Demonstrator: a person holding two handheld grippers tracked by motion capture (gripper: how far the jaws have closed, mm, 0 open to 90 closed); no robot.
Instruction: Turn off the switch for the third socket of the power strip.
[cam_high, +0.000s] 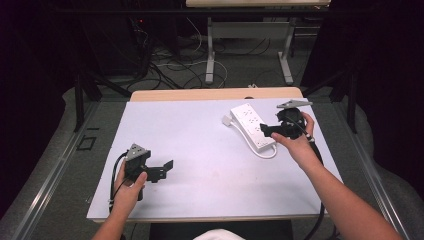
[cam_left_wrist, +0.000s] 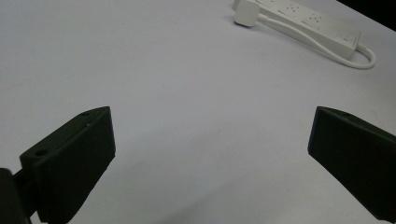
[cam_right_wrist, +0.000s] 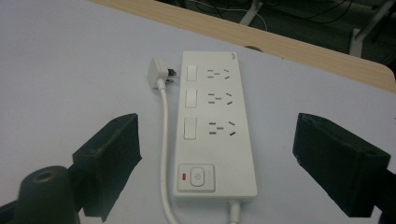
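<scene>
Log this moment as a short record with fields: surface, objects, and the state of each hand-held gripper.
surface: table with a pale sheet over it, wooden edge at the far side
object: white power strip, three sockets, each with a switch, plus a main button
plug: white plug lying beside the strip's far end, cord running along the strip's side
left hand-held gripper: open, over bare sheet
right hand-held gripper: open, jaws either side of the strip's near end, not closed on it
</scene>
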